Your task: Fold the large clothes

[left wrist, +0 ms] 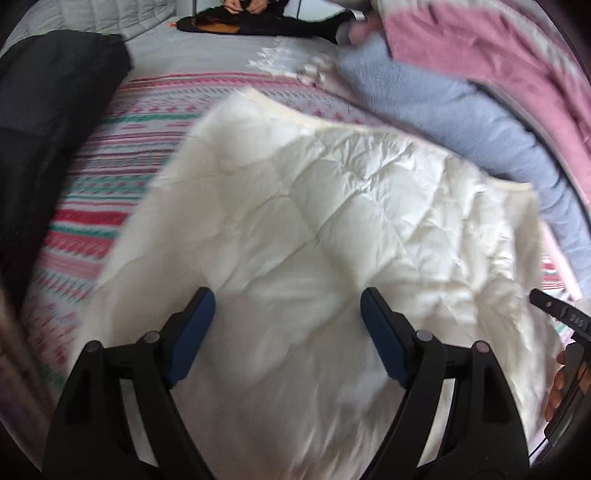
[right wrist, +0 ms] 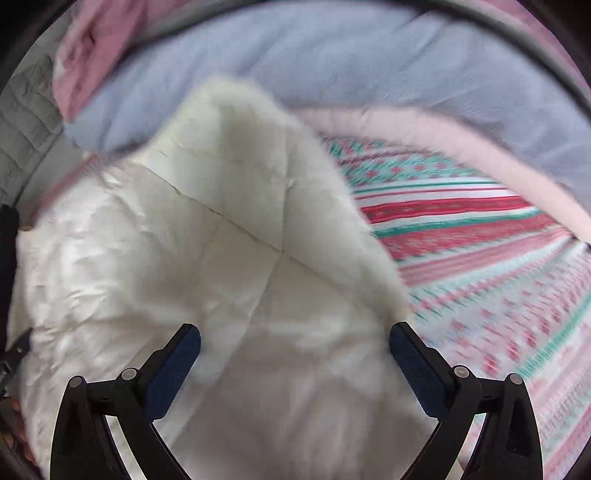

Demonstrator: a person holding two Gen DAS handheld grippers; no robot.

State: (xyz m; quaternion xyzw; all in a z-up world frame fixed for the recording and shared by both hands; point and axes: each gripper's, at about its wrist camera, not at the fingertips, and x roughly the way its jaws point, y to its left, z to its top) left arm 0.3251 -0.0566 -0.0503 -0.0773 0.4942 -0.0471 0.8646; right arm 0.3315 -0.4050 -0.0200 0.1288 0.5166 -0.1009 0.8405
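Observation:
A large white quilted garment (left wrist: 314,206) lies spread on a striped pink, red and green bedspread (left wrist: 110,206). My left gripper (left wrist: 288,332) hovers over its near part, jaws wide open and empty. In the right wrist view the same white quilted garment (right wrist: 184,258) fills the left and middle, with a raised folded corner at the top. My right gripper (right wrist: 295,365) is wide open and empty above its near edge. The right gripper's body (left wrist: 565,321) shows at the right edge of the left wrist view.
A black padded garment (left wrist: 55,122) lies at the left. Light blue fleece (left wrist: 461,122) and pink fleece (left wrist: 480,48) are piled at the right. Another person's hands handle dark clothing (left wrist: 258,18) at the far side. The striped bedspread (right wrist: 480,277) lies to the right.

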